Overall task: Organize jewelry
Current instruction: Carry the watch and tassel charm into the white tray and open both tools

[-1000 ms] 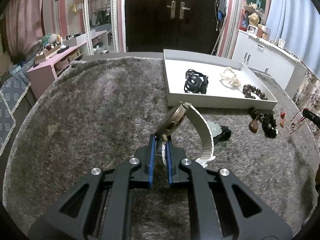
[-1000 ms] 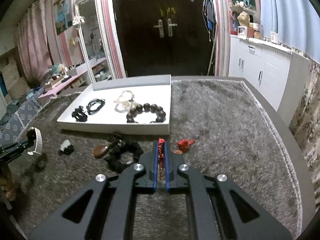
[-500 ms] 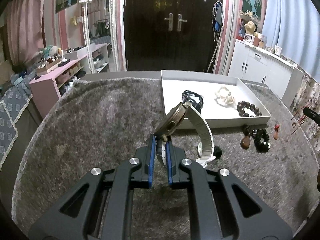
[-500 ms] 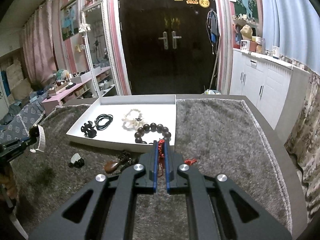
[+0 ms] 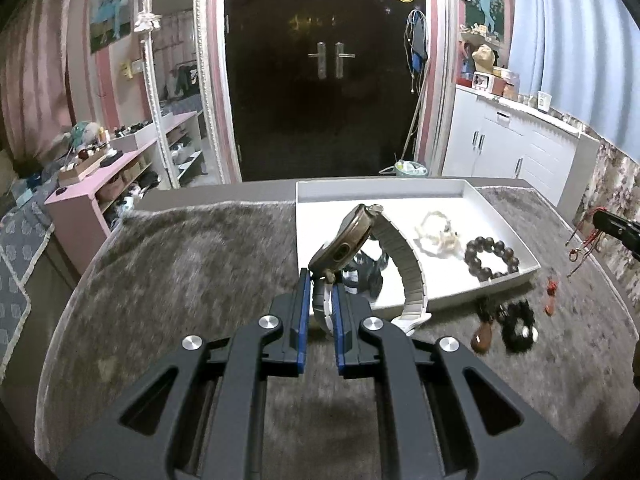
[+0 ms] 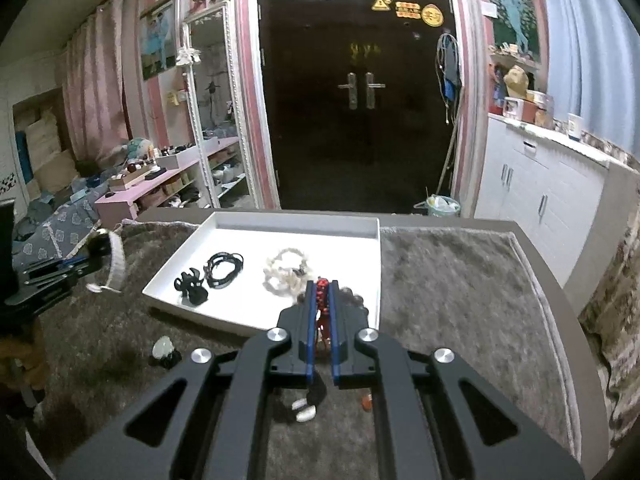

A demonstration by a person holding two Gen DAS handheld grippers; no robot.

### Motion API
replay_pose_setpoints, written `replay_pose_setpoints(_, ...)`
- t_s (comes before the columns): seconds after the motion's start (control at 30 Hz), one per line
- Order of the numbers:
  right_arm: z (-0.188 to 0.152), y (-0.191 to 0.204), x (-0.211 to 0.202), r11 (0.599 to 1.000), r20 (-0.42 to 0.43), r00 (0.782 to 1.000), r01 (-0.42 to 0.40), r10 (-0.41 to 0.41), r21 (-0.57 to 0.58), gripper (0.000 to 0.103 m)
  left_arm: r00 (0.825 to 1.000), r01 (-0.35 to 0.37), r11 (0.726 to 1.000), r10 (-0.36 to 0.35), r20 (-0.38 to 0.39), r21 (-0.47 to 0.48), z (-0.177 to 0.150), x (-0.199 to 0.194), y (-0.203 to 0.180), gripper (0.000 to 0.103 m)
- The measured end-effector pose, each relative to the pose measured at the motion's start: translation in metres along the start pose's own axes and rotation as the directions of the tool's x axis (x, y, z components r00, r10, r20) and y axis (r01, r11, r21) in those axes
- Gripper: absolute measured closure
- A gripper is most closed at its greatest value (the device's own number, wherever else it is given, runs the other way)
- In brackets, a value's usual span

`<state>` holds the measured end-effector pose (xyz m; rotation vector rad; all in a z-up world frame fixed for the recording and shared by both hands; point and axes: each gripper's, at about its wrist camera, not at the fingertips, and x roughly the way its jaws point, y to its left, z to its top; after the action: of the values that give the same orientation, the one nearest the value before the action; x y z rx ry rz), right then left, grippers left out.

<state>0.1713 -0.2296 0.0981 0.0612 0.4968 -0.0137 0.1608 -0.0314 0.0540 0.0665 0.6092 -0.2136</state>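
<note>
A dark double door (image 6: 360, 92) with yellow warning stickers (image 6: 408, 10) closes off the room behind a grey shag-covered worktop (image 5: 192, 264). A tall framed mirror (image 6: 218, 112) leans against pink-striped walls above a cluttered pink shelf unit (image 5: 100, 168), with white cabinets (image 6: 540, 188) opposite and a blue curtain (image 5: 568, 40) above.

Left view: watch (image 5: 352, 240) hides most of the black pieces in the tray (image 5: 516, 240). Right view: right claw (image 6: 322, 296) covers the dark bead bracelet (image 6: 358, 301); items below it are blurred, unidentifiable.
</note>
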Motion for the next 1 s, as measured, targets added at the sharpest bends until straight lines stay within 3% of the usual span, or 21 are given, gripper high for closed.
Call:
replay_pose_setpoints(0.43, 0.057, -0.005, 0.106, 0.999, -0.048, 0.998, -0.032, 0.033, 0.021, 0.098, 0.996, 0.014, 1.000, -0.014, -0.083, -0.009, 0.066, 0.111, -0.013, 0.095)
replay_pose_setpoints(0.77, 0.068, -0.014, 0.208, 1.000, -0.204, 0.979, 0.026, -0.025, 0.004, 0.098, 0.980, 0.002, 1.000, -0.005, -0.199, -0.015, 0.077, 0.194, -0.019, 0.095)
replay_pose_setpoints(1.0, 0.066, -0.015, 0.244, 0.997, -0.297, 0.952, 0.068, -0.078, -0.044, 0.098, 0.963, 0.022, 0.999, -0.030, -0.267, -0.034, 0.075, 0.223, -0.015, 0.095)
